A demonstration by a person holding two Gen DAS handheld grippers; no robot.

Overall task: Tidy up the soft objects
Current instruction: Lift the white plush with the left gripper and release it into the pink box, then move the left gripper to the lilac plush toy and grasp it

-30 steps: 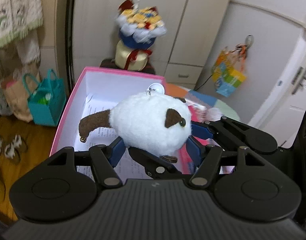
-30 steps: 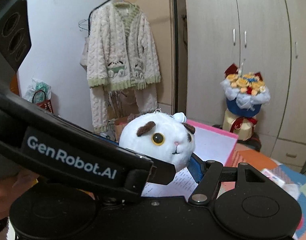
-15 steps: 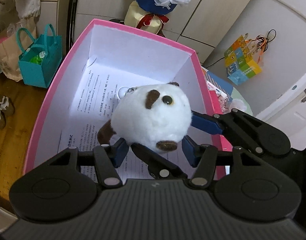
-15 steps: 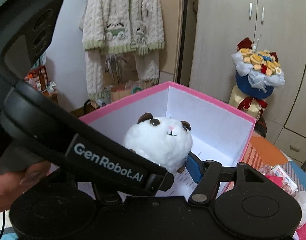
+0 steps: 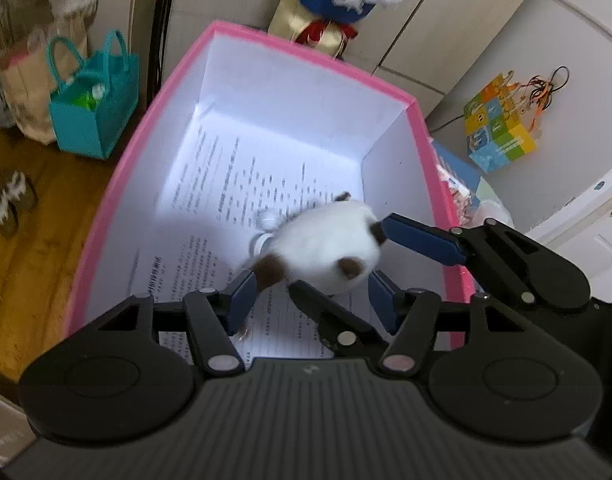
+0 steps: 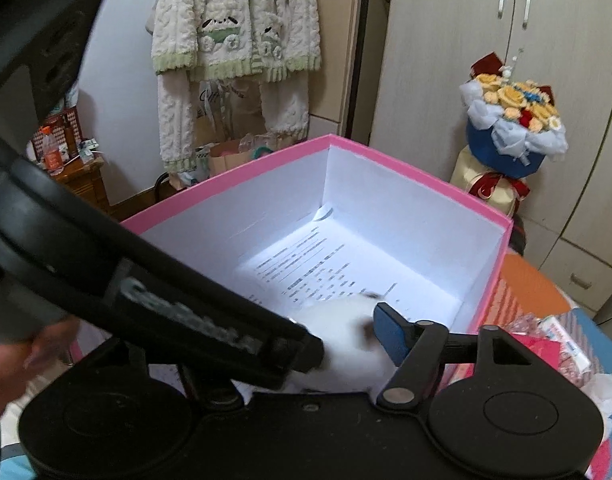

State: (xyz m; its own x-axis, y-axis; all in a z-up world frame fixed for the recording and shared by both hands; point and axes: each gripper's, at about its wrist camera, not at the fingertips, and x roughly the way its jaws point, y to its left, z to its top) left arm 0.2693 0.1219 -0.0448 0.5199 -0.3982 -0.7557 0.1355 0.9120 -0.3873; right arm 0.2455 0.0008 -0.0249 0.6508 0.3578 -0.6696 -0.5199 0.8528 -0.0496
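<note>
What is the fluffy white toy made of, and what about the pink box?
Fluffy white toy: looks like soft plush fabric with a fuzzy nap and brown patches; the stuffing is a guess. Pink box: probably stiff cardboard with a matte pink outside and plain white inside, since its walls stand thin, flat and sharp-cornered.

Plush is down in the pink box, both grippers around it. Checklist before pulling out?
1. Plush toy within the pink box walls: ok.
2. Plush settled on the printed sheet: cannot tell, blurred.
3. Left gripper released: ok, jaws just opened, plush at their tips, gap visible.
4. Right gripper released: cannot tell; jaws just opened, plush between them, blue finger touches it.
5. Grippers untangled: not ok, right's black finger lies between left's fingers.
</note>
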